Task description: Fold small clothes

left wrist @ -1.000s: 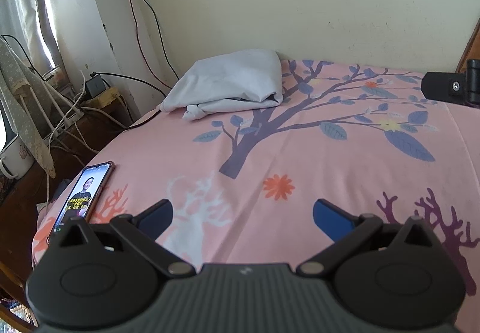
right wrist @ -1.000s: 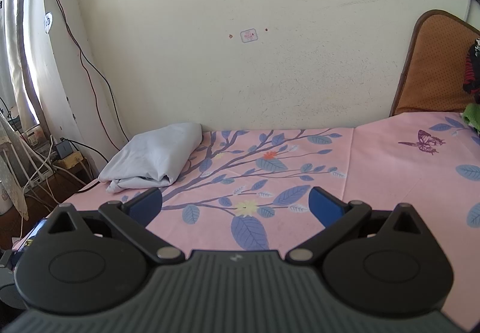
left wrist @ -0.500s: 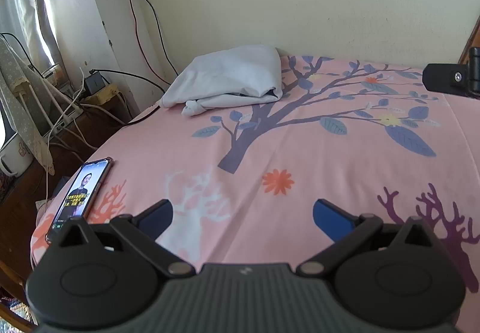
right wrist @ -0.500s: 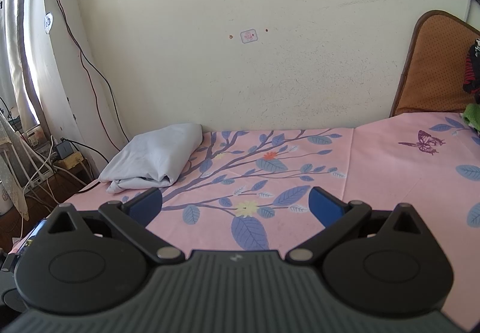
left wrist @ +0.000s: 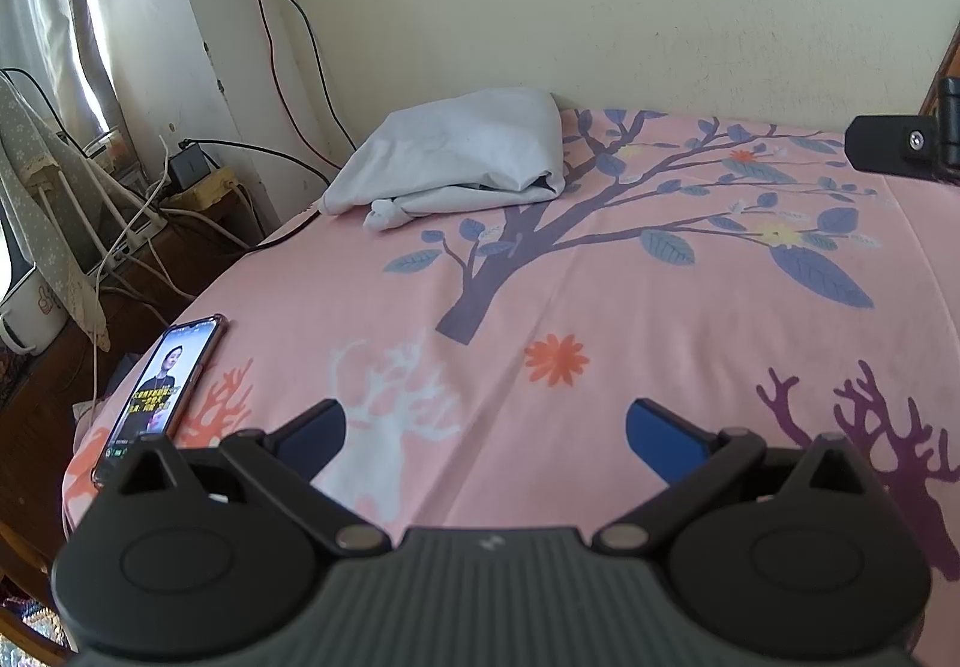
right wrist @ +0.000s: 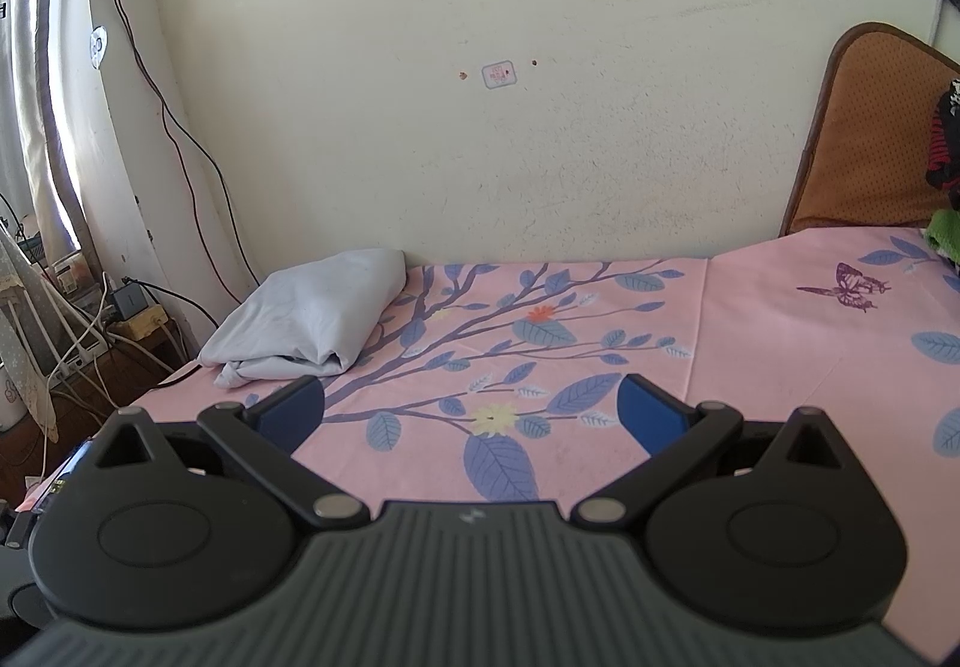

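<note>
Closest to us, the left gripper (left wrist: 486, 427) hangs low over a pink bedsheet (left wrist: 630, 307) printed with a tree, leaves and antlers, its two blue-tipped fingers (left wrist: 663, 436) spread wide with nothing between them. The right gripper (right wrist: 471, 406) sits a little further along the same sheet, its fingers equally wide and equally empty. Just beside the left gripper, at the near left edge of the bed, lies a phone (left wrist: 161, 391) with its screen lit; we judge that a careless sweep of that gripper, or any tug on the sheet, could nudge it off the edge onto the floor. Past the printed tree, at the far left corner against the cream wall (right wrist: 540, 126), rests the pale grey garment (left wrist: 462, 153), bundled and loosely doubled over, well apart from both grippers. Because it is bunched in layers, we think a pinch could catch only the top layer, or take the sheet along with it, and drag the bundle instead of opening it. Beyond that corner, cables (left wrist: 150, 223) and a charger trail down beside the bed, and a reach that overshoots might snag them. At the far right, in the right wrist view, a brown headboard (right wrist: 870, 138) rises with dark and green clothing beside it.
</note>
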Motion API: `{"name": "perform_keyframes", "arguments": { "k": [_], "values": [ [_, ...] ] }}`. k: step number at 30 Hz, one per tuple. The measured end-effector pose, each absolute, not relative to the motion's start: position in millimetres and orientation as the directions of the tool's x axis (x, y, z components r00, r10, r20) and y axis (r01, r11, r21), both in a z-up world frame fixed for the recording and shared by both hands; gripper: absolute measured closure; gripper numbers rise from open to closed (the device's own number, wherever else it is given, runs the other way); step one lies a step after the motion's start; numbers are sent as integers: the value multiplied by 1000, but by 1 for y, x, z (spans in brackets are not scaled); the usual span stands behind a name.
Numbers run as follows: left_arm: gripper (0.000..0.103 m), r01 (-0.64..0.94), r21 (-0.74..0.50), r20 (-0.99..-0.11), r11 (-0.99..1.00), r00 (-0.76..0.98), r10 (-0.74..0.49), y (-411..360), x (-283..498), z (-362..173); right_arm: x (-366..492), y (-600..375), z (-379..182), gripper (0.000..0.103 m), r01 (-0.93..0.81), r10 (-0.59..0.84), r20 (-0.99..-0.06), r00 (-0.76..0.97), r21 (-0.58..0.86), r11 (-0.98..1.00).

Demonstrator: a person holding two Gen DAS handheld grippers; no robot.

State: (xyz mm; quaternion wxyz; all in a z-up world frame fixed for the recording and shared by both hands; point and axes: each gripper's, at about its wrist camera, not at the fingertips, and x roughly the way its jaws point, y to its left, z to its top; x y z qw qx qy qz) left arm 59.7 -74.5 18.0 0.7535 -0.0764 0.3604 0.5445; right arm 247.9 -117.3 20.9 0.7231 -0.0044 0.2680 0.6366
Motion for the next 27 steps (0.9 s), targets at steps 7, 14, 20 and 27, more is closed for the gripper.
{"name": "perform_keyframes", "arguments": {
  "k": [7, 14, 20, 27],
  "values": [
    [0, -875, 278, -626, 397, 148, 766, -74, 60, 18, 248, -117, 21, 0, -923, 919, -393, 45, 334, 188],
    [0, -873, 278, -626, 400, 151, 765, -75, 60, 17, 248, -117, 21, 0, -923, 919, -392, 46, 335, 189],
    [0, -871, 280, -626, 404, 154, 765, -76, 61, 18, 248, -117, 21, 0, -923, 919, -392, 45, 335, 188],
    [0, -867, 285, -623, 409, 157, 767, -77, 61, 18, 248, -118, 21, 0, -923, 919, -391, 46, 335, 189]
  ]
}}
